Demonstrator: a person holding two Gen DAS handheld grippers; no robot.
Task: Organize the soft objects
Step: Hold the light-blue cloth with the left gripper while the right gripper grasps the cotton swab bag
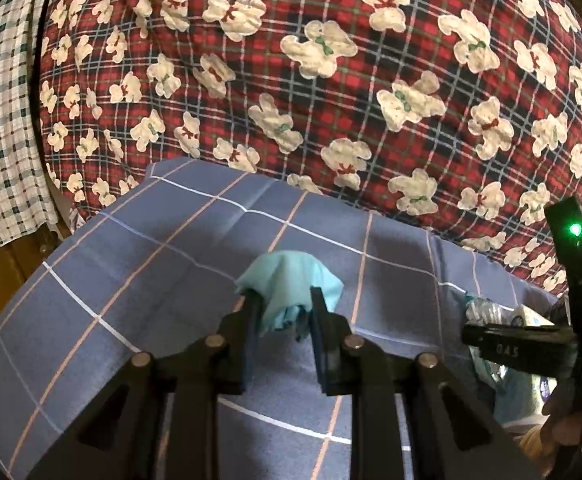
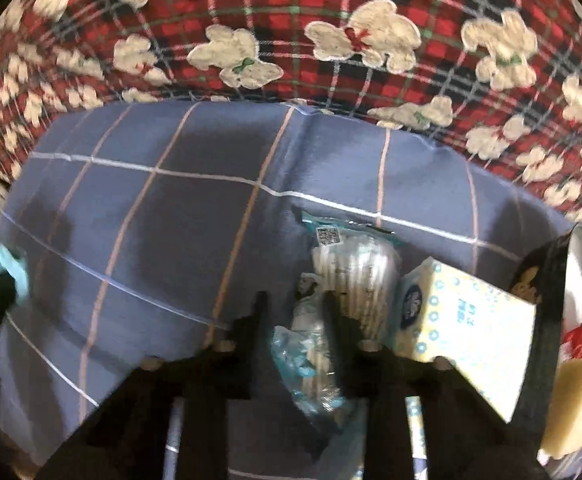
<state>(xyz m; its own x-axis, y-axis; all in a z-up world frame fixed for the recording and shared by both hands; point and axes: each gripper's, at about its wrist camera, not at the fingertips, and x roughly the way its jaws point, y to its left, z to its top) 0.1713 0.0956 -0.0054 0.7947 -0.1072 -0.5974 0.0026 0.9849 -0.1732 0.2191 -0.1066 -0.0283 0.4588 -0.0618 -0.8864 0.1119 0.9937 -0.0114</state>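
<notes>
On the blue checked sheet [image 1: 171,248], the left gripper [image 1: 283,304] pinches a teal cloth [image 1: 291,280] while the right gripper's [image 2: 295,304] narrowed fingers [image 2: 333,308] straddle a crinkly plastic packet [image 2: 311,344] beside a tissue pack [image 2: 471,320].

A blue checked sheet [image 2: 195,216] carries a clear packet of cotton swabs [image 2: 347,264] beside a yellow-dotted tissue pack [image 2: 467,312].

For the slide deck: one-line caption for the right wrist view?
Right gripper closing around a clear plastic packet on the blue checked cloth, beside a yellow tissue pack.
</notes>
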